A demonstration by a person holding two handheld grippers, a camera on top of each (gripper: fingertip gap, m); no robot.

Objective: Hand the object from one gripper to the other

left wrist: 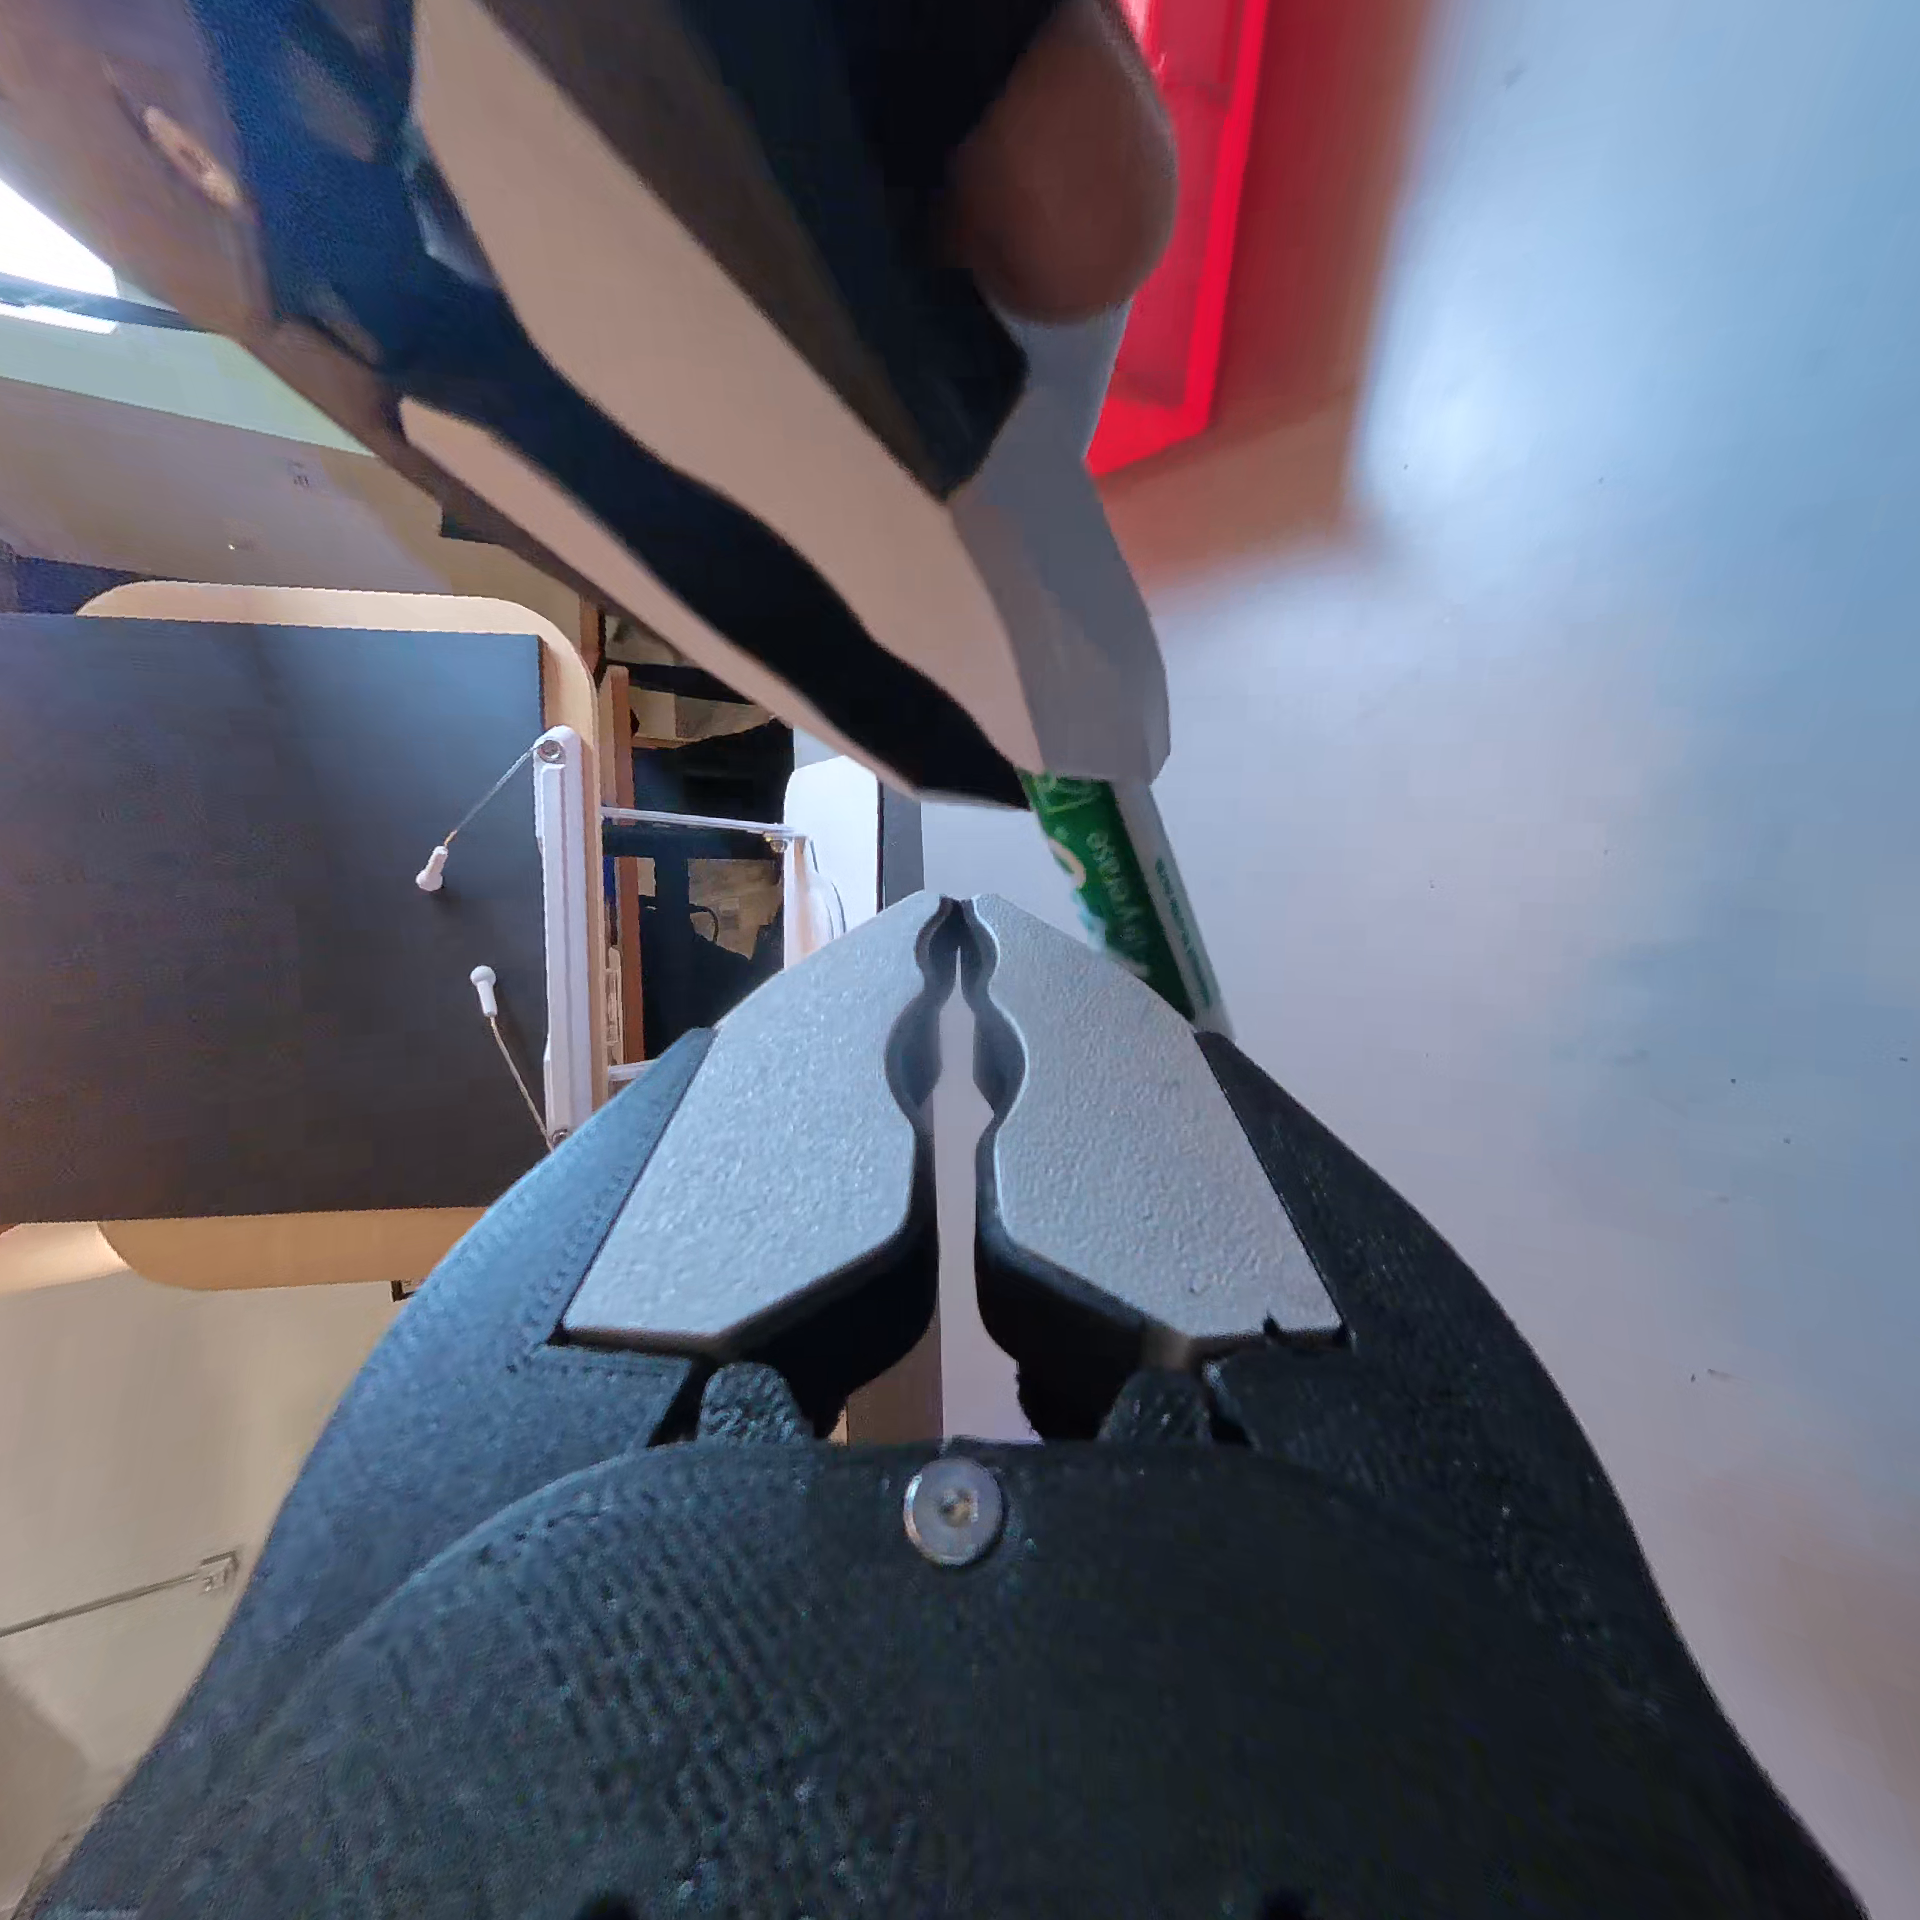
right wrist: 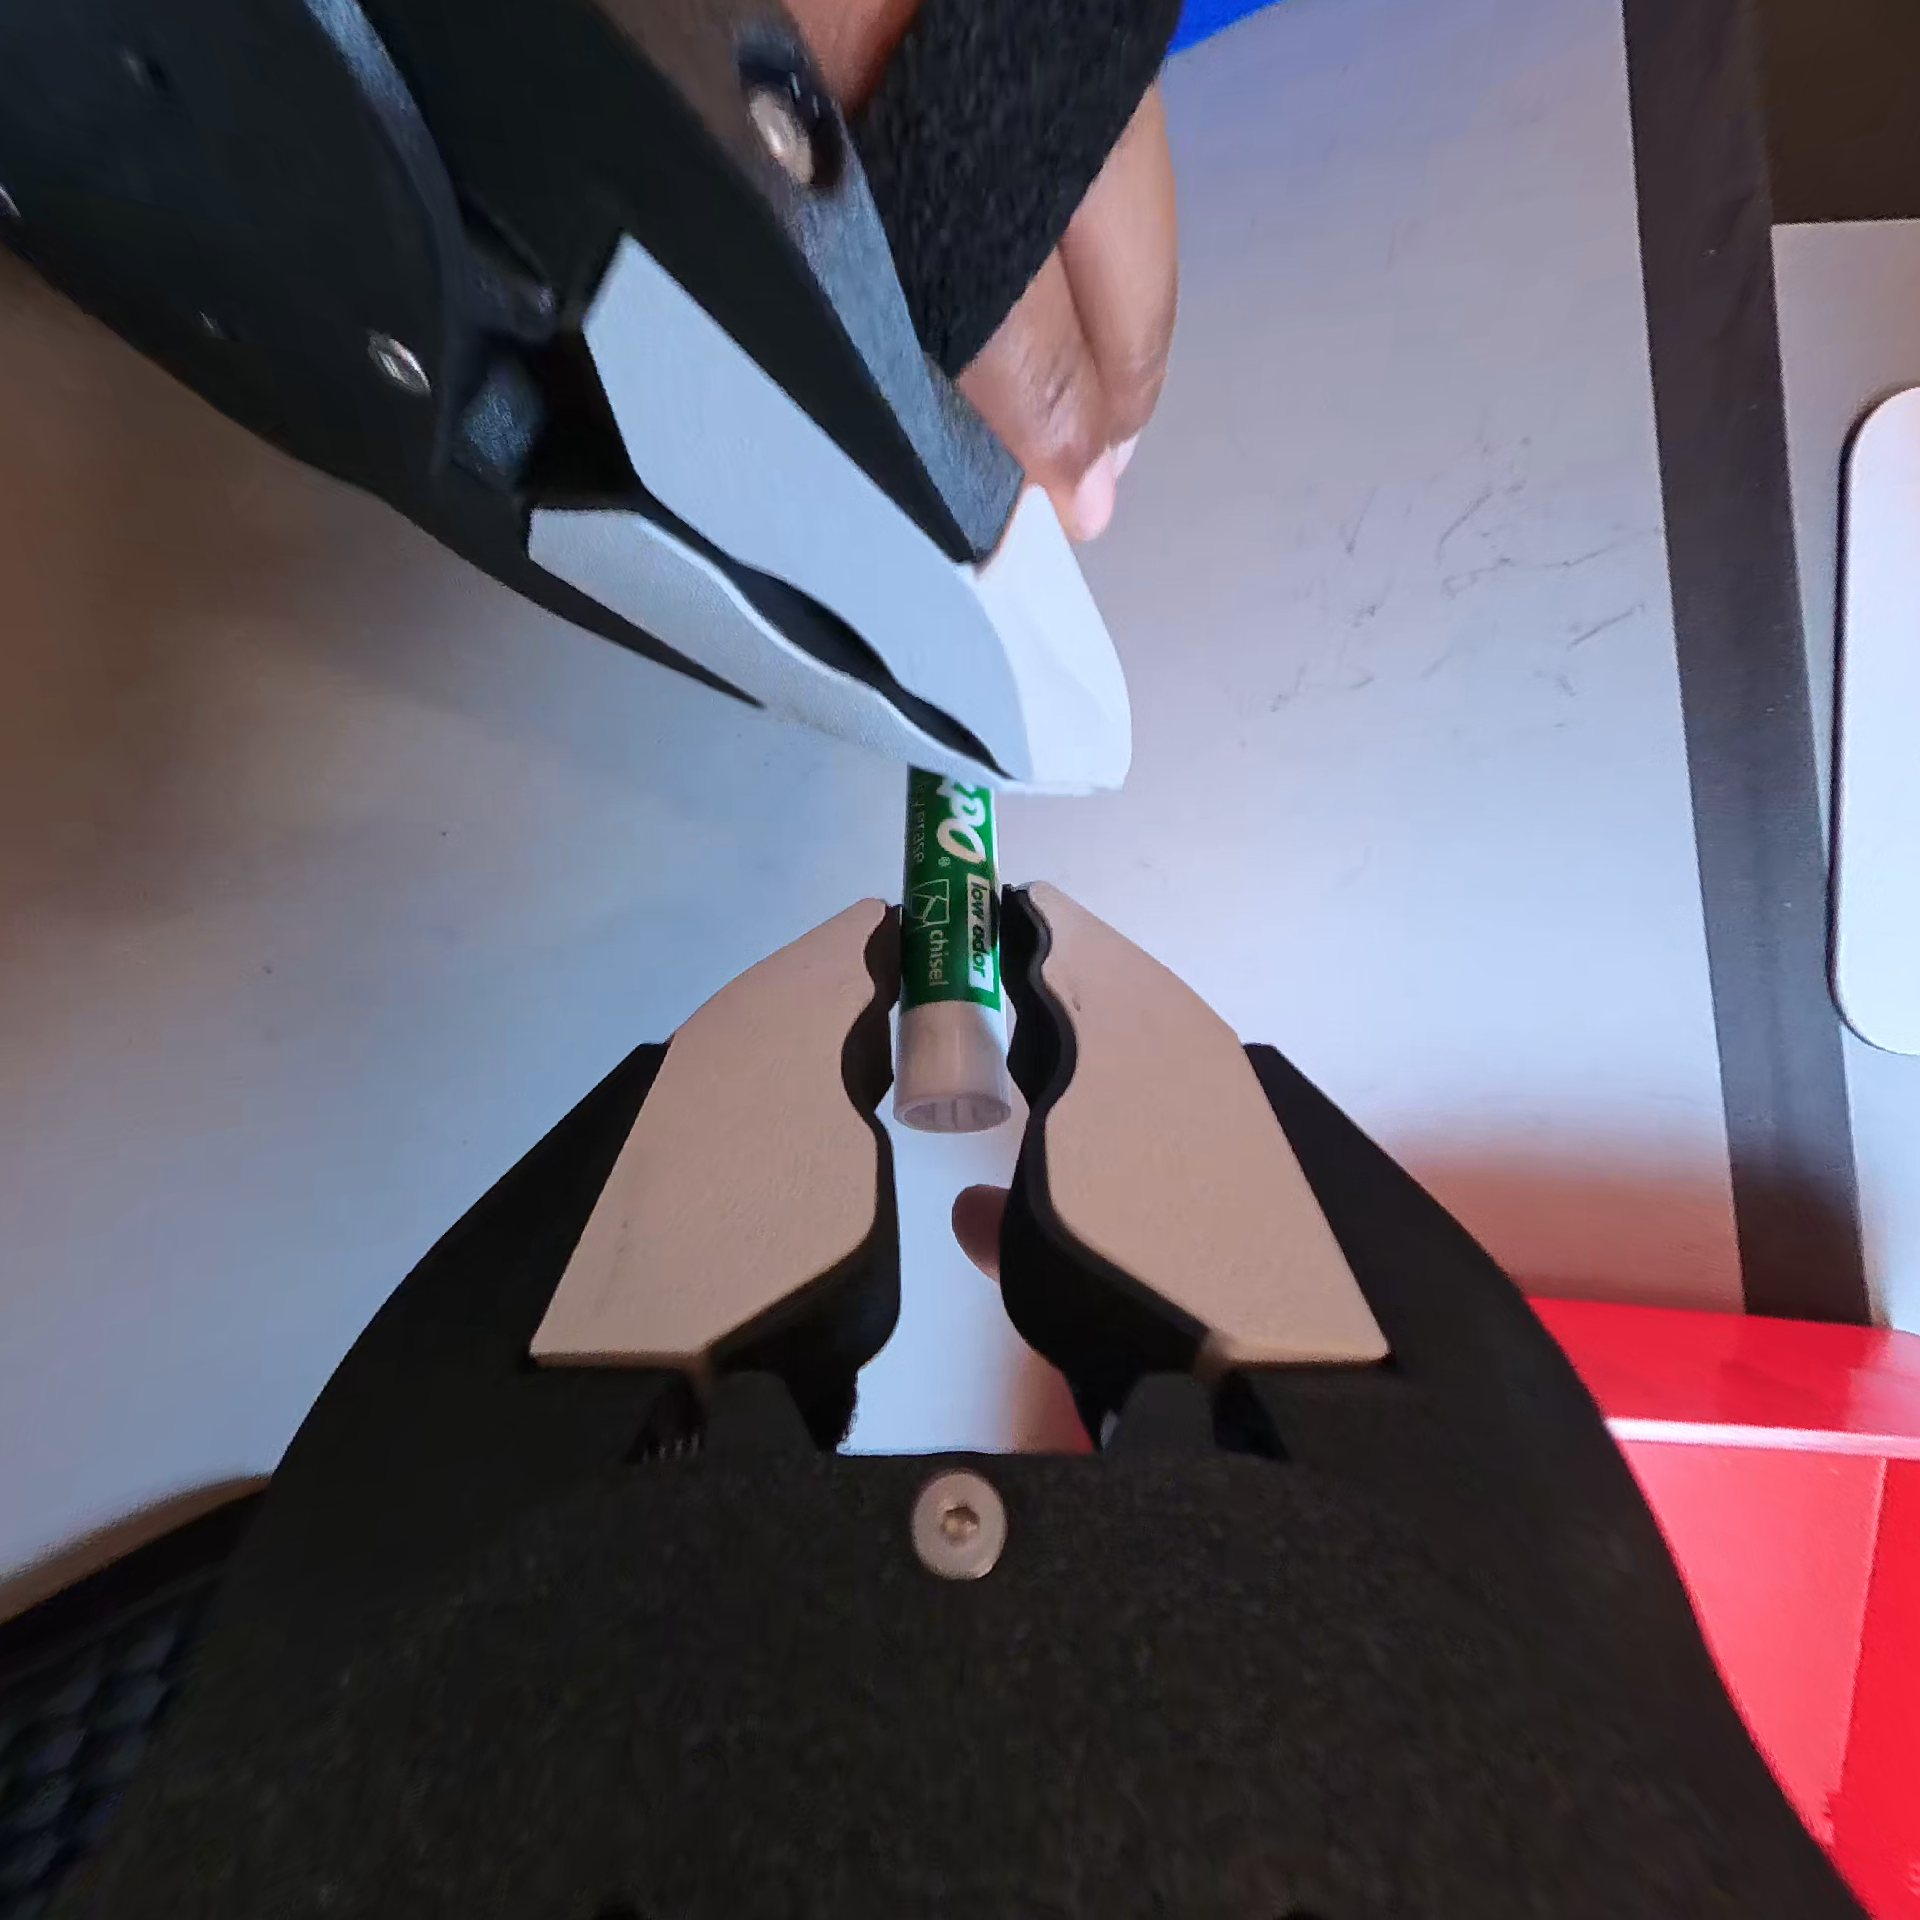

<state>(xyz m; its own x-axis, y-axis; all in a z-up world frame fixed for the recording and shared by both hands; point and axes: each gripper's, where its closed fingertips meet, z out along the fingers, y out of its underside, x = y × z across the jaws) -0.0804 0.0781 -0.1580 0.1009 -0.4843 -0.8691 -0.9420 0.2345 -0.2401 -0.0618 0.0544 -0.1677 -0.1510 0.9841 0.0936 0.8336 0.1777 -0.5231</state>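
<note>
My right gripper is shut on a green marker, with both pads pressed on the barrel near its grey end. The marker points away from me, and its far part passes under my left gripper. In the left wrist view my left gripper is shut, its fingertips touch and nothing is between them. The marker lies just to the right of its right finger, outside the jaws. The right gripper comes in from above and holds the marker's upper part.
A white table lies below both grippers. A red box stands close by, and it also shows in the left wrist view. A dark strip runs along the right. A person's hand holds the left gripper. Only a small space, under 4 cm, lies between the two pairs of fingers.
</note>
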